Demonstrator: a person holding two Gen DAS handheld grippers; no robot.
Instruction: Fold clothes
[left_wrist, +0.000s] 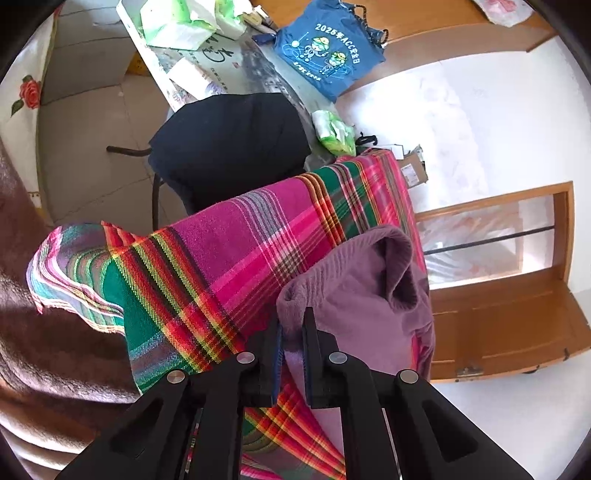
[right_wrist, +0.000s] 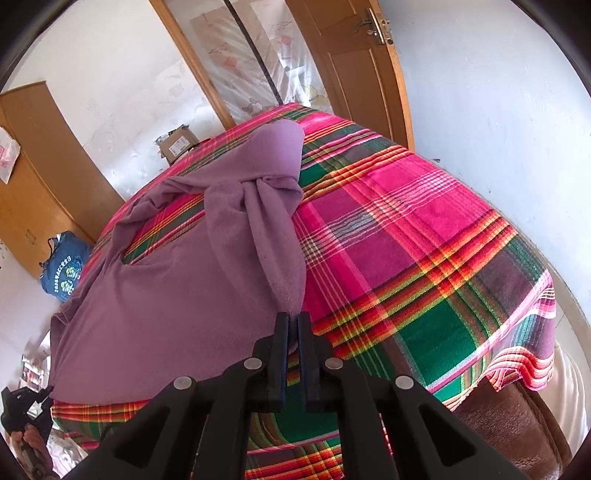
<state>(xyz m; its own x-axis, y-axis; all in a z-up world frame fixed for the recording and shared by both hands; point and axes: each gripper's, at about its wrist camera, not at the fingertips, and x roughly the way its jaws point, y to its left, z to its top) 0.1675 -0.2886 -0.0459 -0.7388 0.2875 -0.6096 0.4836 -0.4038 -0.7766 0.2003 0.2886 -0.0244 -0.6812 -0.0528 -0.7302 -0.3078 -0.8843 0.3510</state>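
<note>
Plainly, the soft purple fleece garment (right_wrist: 177, 295) lies on the bright pink, green and red plaid cloth (right_wrist: 406, 240) that covers the work surface, and it is only partly in order. In the right wrist view its body spreads fairly flat toward the left, while a long sleeve or flap (right_wrist: 258, 236) is drawn across it and runs down to the right gripper (right_wrist: 293, 325), whose fingers sit almost closed with the tip of that purple strip pinched between them. In the left wrist view the left gripper (left_wrist: 293, 332) pinches a purple edge between narrow-set fingers, and the fabric there stands bunched, with a tube-like opening (left_wrist: 399, 273), a cuff or a neck, gaping upward.

As a judgement: the fold is under way and far from a neat packet. One part is being carried over the body, yet the far end still shows twists and a raised hump (right_wrist: 284, 144). What remains, seemingly, is laying this part flat, squaring the bunched end, and doubling the body over. Whether other clothes are waiting cannot be told.
</note>
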